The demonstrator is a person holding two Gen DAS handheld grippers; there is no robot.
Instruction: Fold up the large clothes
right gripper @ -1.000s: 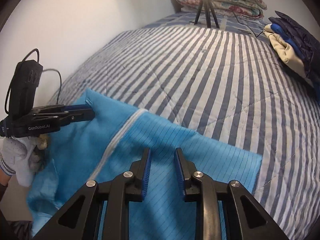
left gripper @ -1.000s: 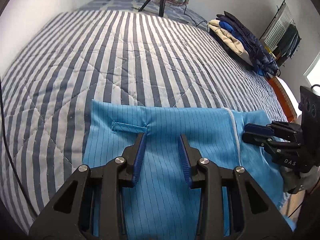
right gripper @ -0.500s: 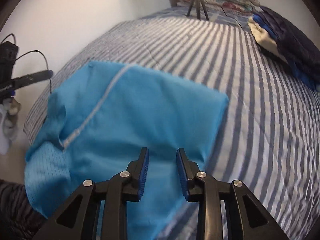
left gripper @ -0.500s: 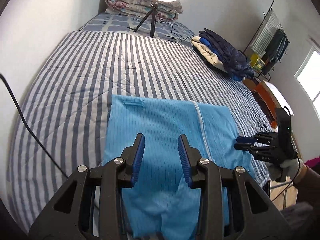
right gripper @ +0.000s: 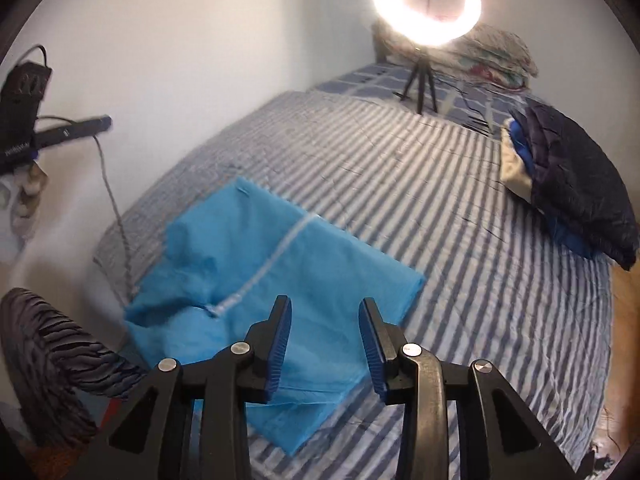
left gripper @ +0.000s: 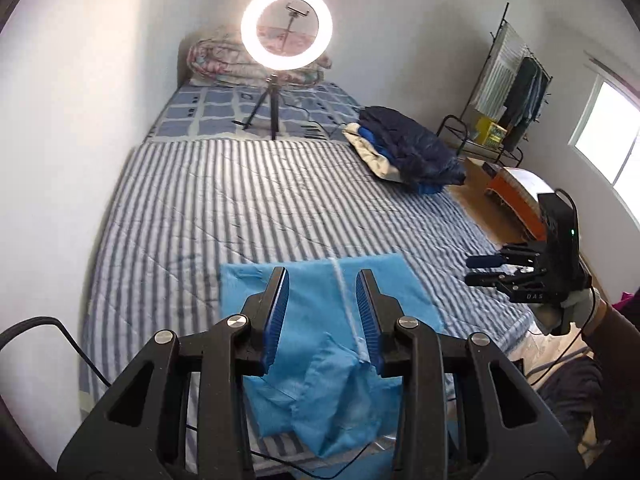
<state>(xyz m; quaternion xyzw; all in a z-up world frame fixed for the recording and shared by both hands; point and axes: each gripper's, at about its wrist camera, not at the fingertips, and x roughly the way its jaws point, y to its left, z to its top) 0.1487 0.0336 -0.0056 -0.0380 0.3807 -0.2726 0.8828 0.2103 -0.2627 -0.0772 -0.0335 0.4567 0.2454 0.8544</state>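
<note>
The left tongs point(left gripper: 322, 312) stand spread with nothing between their pads, held above the near end of the bed point(left gripper: 240, 208). The right tongs point(right gripper: 324, 340) are likewise empty, and their jaws are opening. Both hang clear of the cloth.

Below them lies the blue garment point(left gripper: 316, 320), partly folded at the near edge of the striped bed, with a white zip point(right gripper: 264, 264) running along its top layer. The far part lies flat and squared; the near end is rumpled and spills toward the bed's edge.

It looks thin, light and limp, so it should sag and slide when lifted from a single point. A corner or a folded edge, one in each tongs, seems the best hold. Pinching the zip seam would give firmer purchase than loose fabric.

Further off sit a pile of dark clothes point(left gripper: 404, 152) and a ring light point(left gripper: 286, 27).
</note>
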